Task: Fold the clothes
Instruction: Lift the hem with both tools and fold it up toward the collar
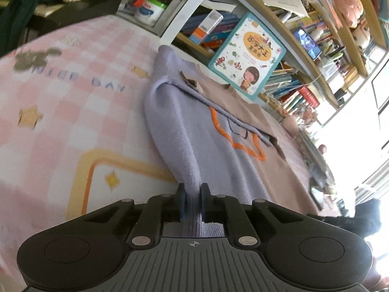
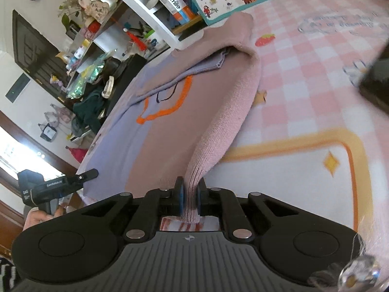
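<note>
A knitted sweater (image 1: 214, 131), half lilac and half dusty pink with an orange outline on its front, lies on a pink checked bedspread (image 1: 60, 92). My left gripper (image 1: 193, 194) is shut on the lilac side, and the cloth rises in a ridge up to the pads. In the right wrist view the same sweater (image 2: 160, 131) spreads ahead, and my right gripper (image 2: 190, 189) is shut on its pink sleeve (image 2: 228, 121). The left gripper (image 2: 88, 174) shows at the sweater's left edge, held by a hand (image 2: 36, 219).
A children's book (image 1: 248, 56) leans against bookshelves (image 1: 316, 36) behind the sweater. A pot of brushes (image 1: 150, 7) and dark clothes (image 1: 22, 12) sit past the bed's far corner. Cluttered shelves (image 2: 97, 24) and a black cabinet stand beyond the bed. A dark object (image 2: 374, 82) intrudes at right.
</note>
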Action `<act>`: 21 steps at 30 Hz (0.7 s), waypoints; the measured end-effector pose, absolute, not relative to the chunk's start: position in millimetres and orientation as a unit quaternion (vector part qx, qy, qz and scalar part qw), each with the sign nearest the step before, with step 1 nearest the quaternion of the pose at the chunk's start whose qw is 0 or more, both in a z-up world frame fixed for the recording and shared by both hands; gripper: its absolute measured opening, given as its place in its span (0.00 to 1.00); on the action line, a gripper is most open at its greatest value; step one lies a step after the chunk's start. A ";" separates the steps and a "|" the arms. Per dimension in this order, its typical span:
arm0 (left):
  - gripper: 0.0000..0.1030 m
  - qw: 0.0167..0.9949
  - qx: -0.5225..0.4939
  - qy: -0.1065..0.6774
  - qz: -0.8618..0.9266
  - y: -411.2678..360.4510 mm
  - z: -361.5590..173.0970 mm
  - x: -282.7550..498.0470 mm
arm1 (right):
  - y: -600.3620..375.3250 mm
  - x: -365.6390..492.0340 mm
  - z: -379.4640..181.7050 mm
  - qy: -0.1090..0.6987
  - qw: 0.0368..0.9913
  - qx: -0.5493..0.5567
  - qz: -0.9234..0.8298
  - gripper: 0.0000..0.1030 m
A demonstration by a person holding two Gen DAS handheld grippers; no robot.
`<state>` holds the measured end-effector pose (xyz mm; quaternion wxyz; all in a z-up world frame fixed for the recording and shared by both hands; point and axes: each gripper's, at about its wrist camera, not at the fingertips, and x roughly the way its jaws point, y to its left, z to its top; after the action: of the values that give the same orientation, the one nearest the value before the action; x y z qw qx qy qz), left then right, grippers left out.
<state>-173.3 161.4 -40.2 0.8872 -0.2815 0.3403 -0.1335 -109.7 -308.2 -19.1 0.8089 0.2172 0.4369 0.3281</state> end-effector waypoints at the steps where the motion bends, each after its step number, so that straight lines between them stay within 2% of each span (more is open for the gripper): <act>1: 0.10 0.884 -0.289 0.342 -0.135 161.6 -41.0 -178.0 | -310.2 -115.2 -18.8 0.439 0.807 0.221 0.328 0.08; 6: 0.10 0.870 -0.320 0.348 -0.139 161.8 -44.8 -196.8 | -319.5 -137.7 -14.7 0.443 0.796 0.239 0.335 0.08; 10: 0.09 0.866 -0.345 0.326 -0.157 165.4 -37.2 -192.3 | -323.9 -131.2 -7.8 0.430 0.772 0.297 0.361 0.08; 16: 0.09 0.889 -0.343 0.215 -0.214 166.5 13.2 -157.2 | -317.5 -94.9 47.9 0.308 0.805 0.296 0.411 0.08; 21: 0.09 0.900 -0.337 0.171 -0.215 170.1 36.6 -110.2 | -317.3 -48.0 70.4 0.246 0.830 0.312 0.391 0.08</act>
<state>-110.2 170.1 36.6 0.9004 -0.3374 0.1708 -0.2152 -48.0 -317.3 70.4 0.8301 0.3120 0.2459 0.3913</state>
